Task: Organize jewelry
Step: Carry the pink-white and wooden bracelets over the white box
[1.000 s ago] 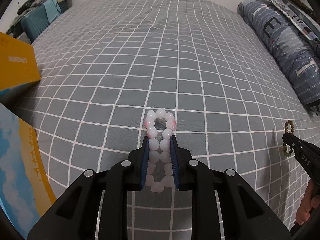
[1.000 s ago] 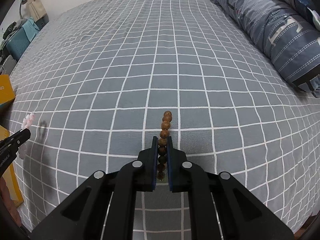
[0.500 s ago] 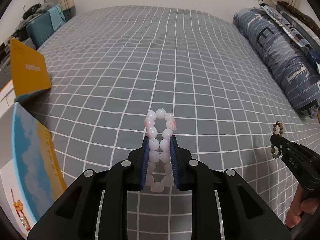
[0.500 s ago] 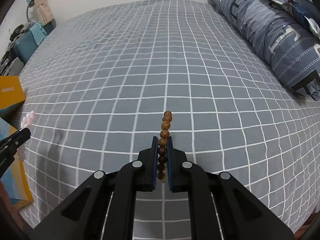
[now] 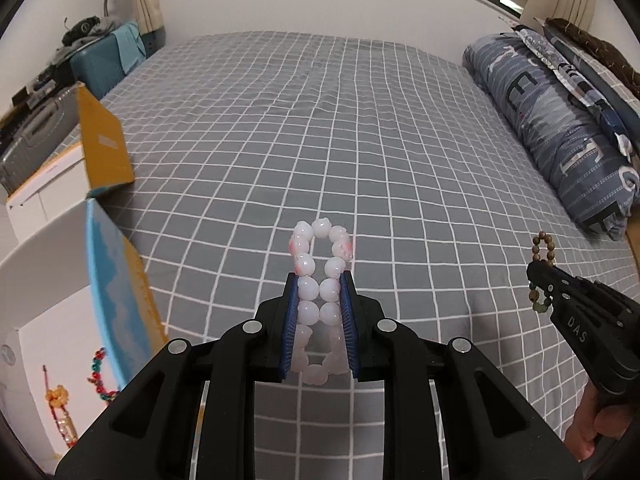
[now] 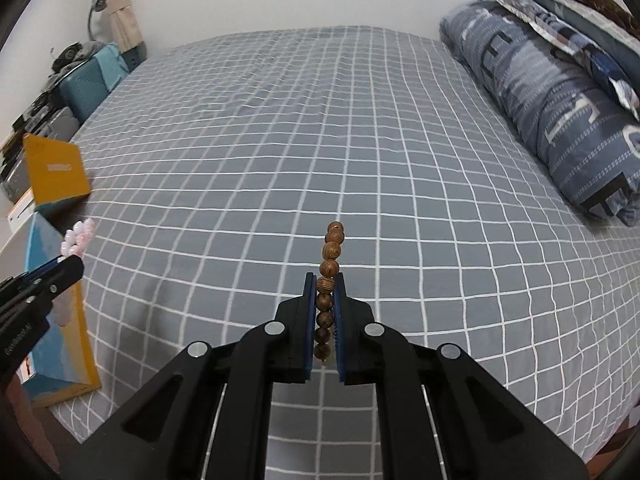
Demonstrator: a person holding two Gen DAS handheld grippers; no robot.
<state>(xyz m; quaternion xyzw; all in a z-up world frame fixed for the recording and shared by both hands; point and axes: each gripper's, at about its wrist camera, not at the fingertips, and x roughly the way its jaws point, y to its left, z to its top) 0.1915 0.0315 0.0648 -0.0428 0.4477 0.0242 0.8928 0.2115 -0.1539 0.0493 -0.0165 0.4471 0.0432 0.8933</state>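
Observation:
My left gripper [image 5: 319, 286] is shut on a white and pink bead bracelet [image 5: 320, 240], held in the air above the grey checked bed [image 5: 320, 120]. My right gripper [image 6: 324, 284] is shut on a brown wooden bead bracelet [image 6: 332, 250], seen edge-on, also above the bed. In the left wrist view the right gripper [image 5: 538, 276] shows at the right with the wooden bracelet [image 5: 542, 246]. In the right wrist view the left gripper [image 6: 68, 266] shows at the left with the white bracelet [image 6: 78, 236]. An open box [image 5: 52, 360] at the lower left holds several beaded pieces [image 5: 100, 376].
The box lid [image 5: 116, 292] with blue and yellow print stands upright at the bed's left edge. A yellow box [image 5: 104, 148] lies beyond it. Folded blue bedding [image 5: 560, 128] lines the right side. A teal case [image 5: 104, 60] and clutter stand at the far left.
Both grippers have risen and pulled back with their bracelets still held. More of the room and the open box at the lower left have come into view.

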